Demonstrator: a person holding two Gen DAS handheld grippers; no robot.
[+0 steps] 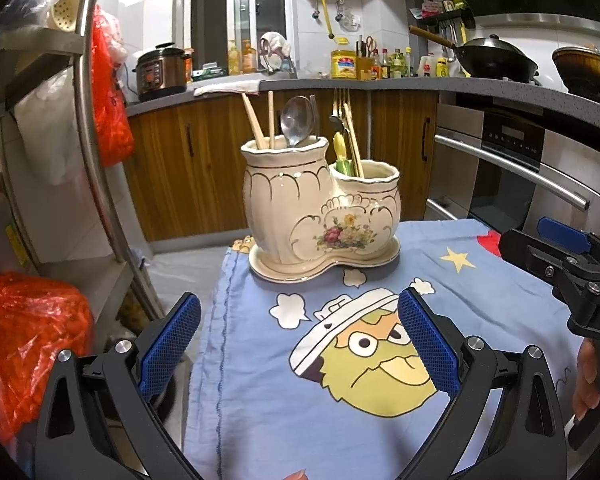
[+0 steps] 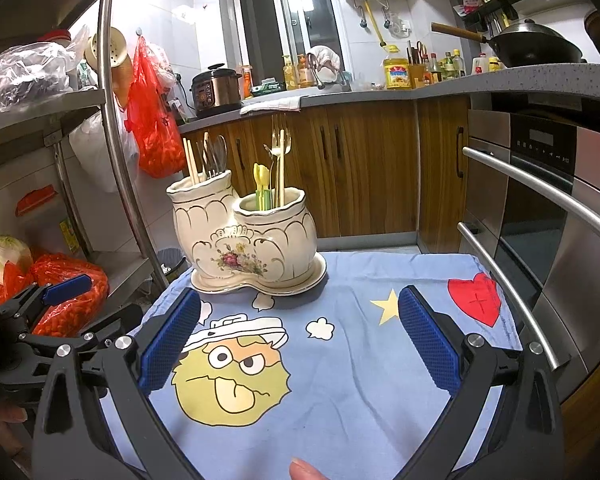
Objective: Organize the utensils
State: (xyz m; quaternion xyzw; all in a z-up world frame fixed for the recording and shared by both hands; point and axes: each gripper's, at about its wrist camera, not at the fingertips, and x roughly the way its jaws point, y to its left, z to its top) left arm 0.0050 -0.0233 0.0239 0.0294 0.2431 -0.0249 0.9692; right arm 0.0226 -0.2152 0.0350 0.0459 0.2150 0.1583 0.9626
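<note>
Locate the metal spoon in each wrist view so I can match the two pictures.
Left wrist: the metal spoon stands bowl-up in the taller pot of the ceramic holder, just above centre.
Right wrist: the spoon is left of centre, in that same taller pot, seen nearly edge-on.
Shared landmark: the floral motif on the holder's front.
</note>
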